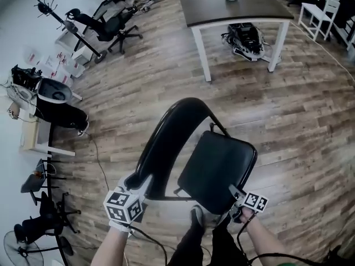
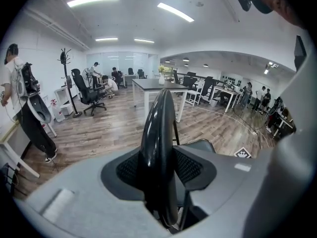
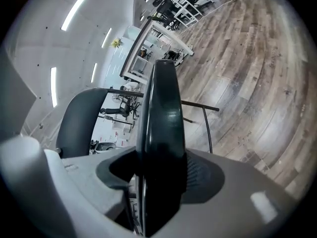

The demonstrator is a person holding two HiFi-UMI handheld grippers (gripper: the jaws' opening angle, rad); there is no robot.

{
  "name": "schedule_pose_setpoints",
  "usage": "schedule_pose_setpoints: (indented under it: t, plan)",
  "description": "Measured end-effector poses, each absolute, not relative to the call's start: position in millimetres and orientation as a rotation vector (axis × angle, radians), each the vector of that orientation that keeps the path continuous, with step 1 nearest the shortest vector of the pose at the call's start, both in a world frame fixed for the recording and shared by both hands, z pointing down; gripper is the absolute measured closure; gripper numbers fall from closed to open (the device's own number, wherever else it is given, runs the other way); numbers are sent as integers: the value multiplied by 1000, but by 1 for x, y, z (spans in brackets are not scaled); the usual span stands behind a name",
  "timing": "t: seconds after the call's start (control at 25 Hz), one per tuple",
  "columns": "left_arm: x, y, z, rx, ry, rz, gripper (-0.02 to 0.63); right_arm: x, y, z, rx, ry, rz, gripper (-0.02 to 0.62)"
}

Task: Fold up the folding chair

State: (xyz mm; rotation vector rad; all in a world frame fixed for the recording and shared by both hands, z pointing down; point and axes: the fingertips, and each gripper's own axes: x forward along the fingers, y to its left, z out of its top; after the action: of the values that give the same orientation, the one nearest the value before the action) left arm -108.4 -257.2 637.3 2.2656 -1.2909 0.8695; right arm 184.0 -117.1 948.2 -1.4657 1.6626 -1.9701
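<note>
Black chair, head view: the folding chair (image 1: 216, 168) is sitting over the wood-plank floor (image 1: 299, 121), just in front of my legs. Its seat (image 1: 219, 170) is tilting and its looped backrest (image 1: 166, 129) is rising on the seat's left.
Left gripper, head view: I am holding my left gripper (image 1: 138, 182) at the near end of the backrest.
Right gripper, head view: I am holding my right gripper (image 1: 236, 195) at the near right corner of the seat.
Surroundings, head view: a dark-topped table (image 1: 233, 7) on white legs is standing well beyond the chair, with a bag (image 1: 244, 40) lying under it. An office chair (image 1: 108, 26) is sitting far off to the left.
Left gripper view: my left gripper (image 2: 159, 168) is clamping on the glossy backrest (image 2: 159, 118), seen edge-on. The meshed pads (image 2: 190, 165) are pressing on it from both sides, and the table (image 2: 151, 86) is showing behind.
Right gripper view: my right gripper (image 3: 161, 175) is clamping on the seat (image 3: 161, 108), which is also edge-on between the jaws, with a pad (image 3: 200, 175) bearing against its right face. The backrest (image 3: 79, 118) is curving up at the left and a thin frame tube (image 3: 198, 105) is crossing behind.
</note>
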Motion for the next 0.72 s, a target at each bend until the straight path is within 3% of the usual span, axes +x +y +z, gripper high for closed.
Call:
schedule_pose_setpoints:
  t: [0.28, 0.72]
  plan:
    - [-131, -277, 590, 2320, -1290, 811, 428, 133, -161, 872, -1452, 1673, -1939, 345]
    - [-163, -288, 570, 2334, -1226, 741, 440, 77, -191, 834, -1679, 1642, -1994, 367]
